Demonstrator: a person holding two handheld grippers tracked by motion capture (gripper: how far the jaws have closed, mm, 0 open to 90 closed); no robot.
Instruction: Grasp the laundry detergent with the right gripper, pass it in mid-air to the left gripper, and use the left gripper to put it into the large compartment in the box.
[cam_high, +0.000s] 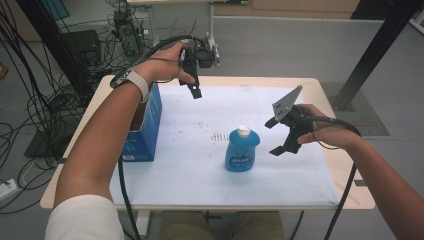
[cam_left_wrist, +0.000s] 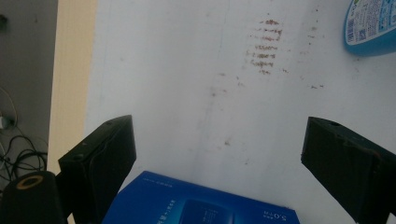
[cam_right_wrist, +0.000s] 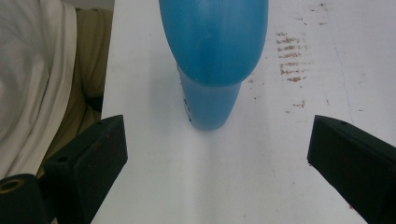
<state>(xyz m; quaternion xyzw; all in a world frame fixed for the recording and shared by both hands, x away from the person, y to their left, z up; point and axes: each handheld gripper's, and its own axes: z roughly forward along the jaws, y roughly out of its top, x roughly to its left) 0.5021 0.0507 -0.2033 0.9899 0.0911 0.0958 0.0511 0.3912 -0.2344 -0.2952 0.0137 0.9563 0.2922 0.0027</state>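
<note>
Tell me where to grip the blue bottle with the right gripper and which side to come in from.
Grip the blue bottle across its lower body, below the white cap. It stands upright, broad and flattish, tapering toward the cap, so the narrower top would probably give less hold. Come in level from the bottle's right, where the right gripper already faces it with jaws open; the white mat between looks bare.

Two black jaws stand wide apart above a blue box (cam_left_wrist: 201, 203) on the white-covered desk (cam_left_wrist: 177, 93), a blue bottle (cam_left_wrist: 371, 28) at the far corner.
</note>
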